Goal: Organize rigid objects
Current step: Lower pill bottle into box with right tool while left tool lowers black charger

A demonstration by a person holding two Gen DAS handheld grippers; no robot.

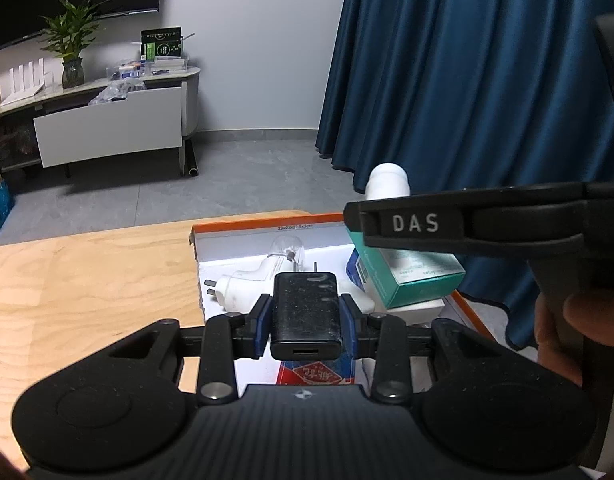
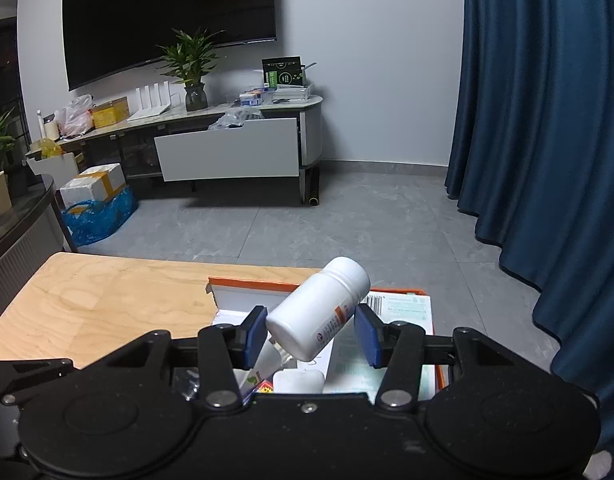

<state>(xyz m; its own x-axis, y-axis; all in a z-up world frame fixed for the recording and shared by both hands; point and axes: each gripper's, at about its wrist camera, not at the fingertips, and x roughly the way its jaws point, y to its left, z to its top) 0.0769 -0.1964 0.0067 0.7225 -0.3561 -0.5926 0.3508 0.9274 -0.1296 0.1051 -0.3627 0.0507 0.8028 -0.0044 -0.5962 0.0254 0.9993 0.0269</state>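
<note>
Left tool [image 1: 306, 326] grips black charger [image 1: 306, 312]; right tool [image 2: 310, 334] grips white bottle [image 2: 319, 310] above cluttered box [image 1: 243, 230].

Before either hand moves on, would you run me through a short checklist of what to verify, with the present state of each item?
1. Left gripper clamped on the black charger: ok, pads press both sides.
2. Right gripper holding the white bottle: ok, though the bottle sits tilted and the right pad's contact is unclear.
3. Bottle cap on: ok.
4. Orange-rimmed box on the wooden table: ok.
5. Free room in the box: cannot tell; a white plug and a teal carton already fill much of it.
</note>
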